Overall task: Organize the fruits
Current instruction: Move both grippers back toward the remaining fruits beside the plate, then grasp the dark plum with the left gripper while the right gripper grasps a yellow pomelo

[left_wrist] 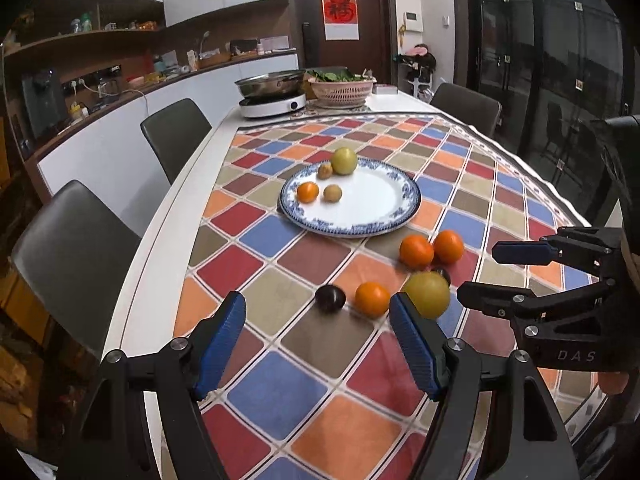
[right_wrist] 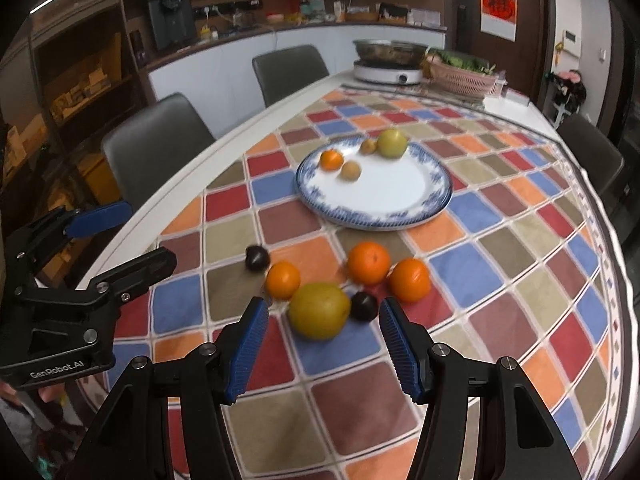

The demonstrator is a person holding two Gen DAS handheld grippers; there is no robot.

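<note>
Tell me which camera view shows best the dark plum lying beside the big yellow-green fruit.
The right wrist view: the dark plum shows whole beside the big yellow-green fruit. In the left wrist view that fruit hides most of the plum.

Upper centre: steel pan [left_wrist: 269,82] on a white induction cooker [left_wrist: 273,106], pink basket [left_wrist: 341,89] of greens just right. Dark chairs [left_wrist: 176,136] along left. Red door poster [left_wrist: 340,10] at top.
</note>
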